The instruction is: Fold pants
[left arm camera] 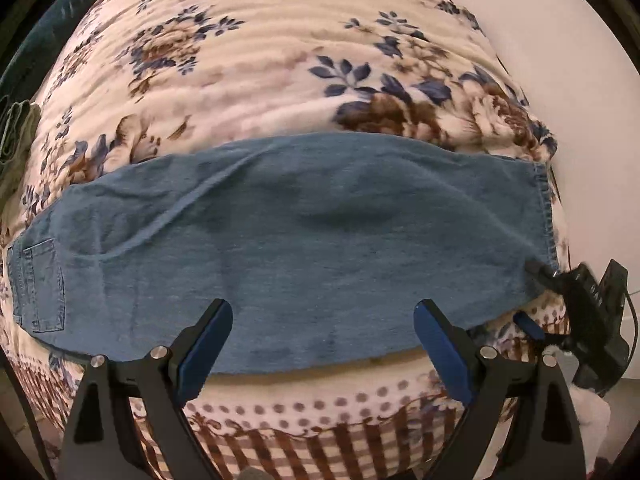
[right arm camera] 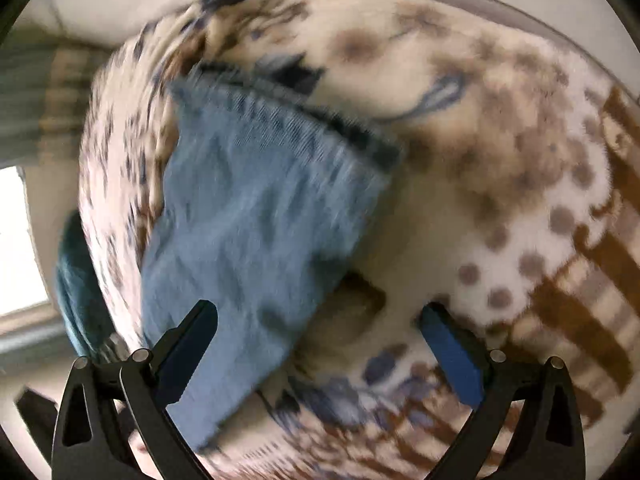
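Soft denim pants [left arm camera: 304, 240] lie flat on plush floral blanket [left arm camera: 240, 60], both tools spread.

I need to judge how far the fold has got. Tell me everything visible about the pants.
The pants are blue denim, laid lengthwise across the floral blanket, apparently folded leg on leg. A back pocket shows at the left end, the stitched hem at the right. The right hand-held gripper reaches the hem corner.

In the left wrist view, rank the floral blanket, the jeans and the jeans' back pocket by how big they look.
1. floral blanket
2. jeans
3. back pocket

Fisheye distortion shrinks the pocket at the edge, but the order is clear.
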Demonstrator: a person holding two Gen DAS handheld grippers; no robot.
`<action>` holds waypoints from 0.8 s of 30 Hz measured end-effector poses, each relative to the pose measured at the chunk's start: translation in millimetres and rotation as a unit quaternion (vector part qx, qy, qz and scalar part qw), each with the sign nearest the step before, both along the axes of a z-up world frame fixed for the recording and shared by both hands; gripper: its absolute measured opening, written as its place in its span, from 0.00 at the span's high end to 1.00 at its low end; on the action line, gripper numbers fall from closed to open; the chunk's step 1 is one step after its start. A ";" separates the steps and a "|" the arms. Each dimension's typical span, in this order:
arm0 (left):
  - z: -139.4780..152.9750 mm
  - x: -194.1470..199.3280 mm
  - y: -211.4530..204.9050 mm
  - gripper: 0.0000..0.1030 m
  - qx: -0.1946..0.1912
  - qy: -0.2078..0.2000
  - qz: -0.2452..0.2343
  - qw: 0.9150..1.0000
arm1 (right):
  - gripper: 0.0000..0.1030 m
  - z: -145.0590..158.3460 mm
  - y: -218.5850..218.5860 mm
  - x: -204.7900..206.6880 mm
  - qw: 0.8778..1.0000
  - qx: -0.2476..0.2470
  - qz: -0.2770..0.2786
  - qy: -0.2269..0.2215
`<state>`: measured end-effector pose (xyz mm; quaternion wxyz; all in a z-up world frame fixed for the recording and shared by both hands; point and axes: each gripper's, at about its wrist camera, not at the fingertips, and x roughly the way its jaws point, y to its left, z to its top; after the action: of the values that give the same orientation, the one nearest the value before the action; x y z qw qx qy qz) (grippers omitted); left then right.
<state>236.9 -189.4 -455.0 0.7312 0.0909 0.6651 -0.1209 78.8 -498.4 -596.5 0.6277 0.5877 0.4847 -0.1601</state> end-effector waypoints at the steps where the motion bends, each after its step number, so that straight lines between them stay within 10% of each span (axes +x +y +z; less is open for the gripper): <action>1: -1.4 0.1 -2.0 0.10 0.001 0.003 0.003 1.000 | 0.00 -3.8 -3.1 -0.8 1.000 0.006 -0.012 -0.007; 4: -4.9 0.8 -4.2 0.10 0.006 0.010 0.008 1.000 | 0.05 -0.5 -11.3 -4.8 0.998 0.012 -0.046 -0.050; 6: -6.2 0.8 -4.9 0.10 0.010 0.008 0.008 1.000 | 0.25 6.0 -13.1 0.4 0.995 0.004 -0.049 -0.084; 13: -13.4 3.5 -0.9 0.10 0.018 0.017 0.019 0.999 | 0.25 -28.5 -29.2 19.4 0.992 0.047 -0.074 -0.089; 14: -13.9 3.8 0.8 0.10 0.019 0.016 0.021 0.999 | 0.33 -23.4 -28.2 20.2 0.991 0.041 -0.076 -0.101; 15: -15.1 5.3 4.9 0.10 0.021 0.014 0.027 0.999 | 0.67 -15.7 -26.2 20.8 0.991 0.029 -0.076 -0.109; 16: -16.3 6.8 7.9 0.10 0.023 0.012 0.031 0.999 | 0.80 -10.6 -25.4 21.2 0.990 0.023 -0.075 -0.117; 24: -21.4 21.2 38.3 0.10 0.033 -0.002 0.050 0.998 | 0.86 -5.2 -7.7 58.5 0.996 -0.026 -0.031 -0.081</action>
<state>258.0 -151.1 -476.3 0.7340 0.0818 0.6714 -0.0616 137.2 -506.1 -601.8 0.6748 0.5969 0.4093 -0.1445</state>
